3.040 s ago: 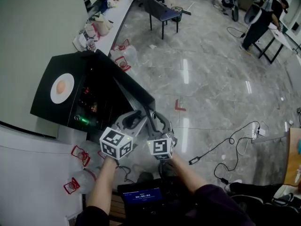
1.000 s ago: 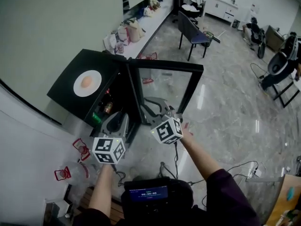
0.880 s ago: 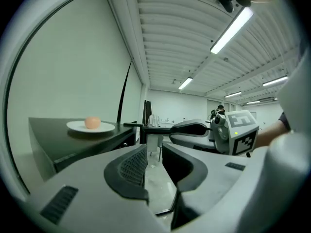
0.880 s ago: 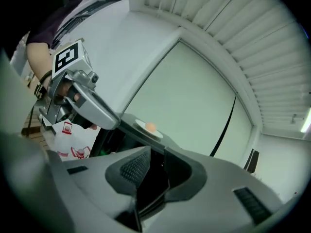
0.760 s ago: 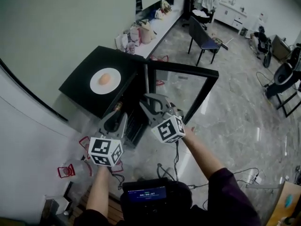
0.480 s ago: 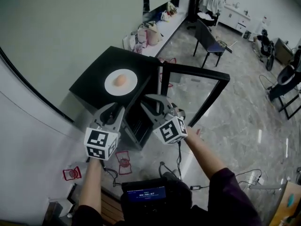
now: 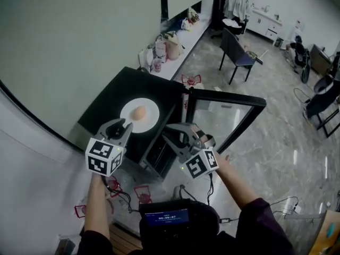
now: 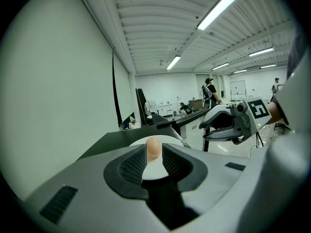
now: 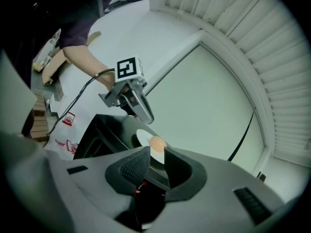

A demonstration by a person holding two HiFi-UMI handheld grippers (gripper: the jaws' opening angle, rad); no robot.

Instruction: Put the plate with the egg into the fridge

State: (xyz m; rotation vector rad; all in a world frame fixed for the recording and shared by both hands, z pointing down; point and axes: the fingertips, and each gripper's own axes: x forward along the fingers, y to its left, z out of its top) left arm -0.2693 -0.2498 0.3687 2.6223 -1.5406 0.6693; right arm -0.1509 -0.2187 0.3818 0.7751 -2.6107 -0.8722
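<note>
My left gripper has its jaws apart and empty, just beside the near rim of the plate, which lies with the egg on top of the black fridge. My right gripper is likewise parted and empty, near the open glass door. To take the plate well, I close on the bare rim only and lift it level, since a tilt would likely roll the egg.

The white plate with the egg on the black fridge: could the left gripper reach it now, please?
Probably yes: the open left gripper is at the near rim of the white plate, with nothing between them.
</note>
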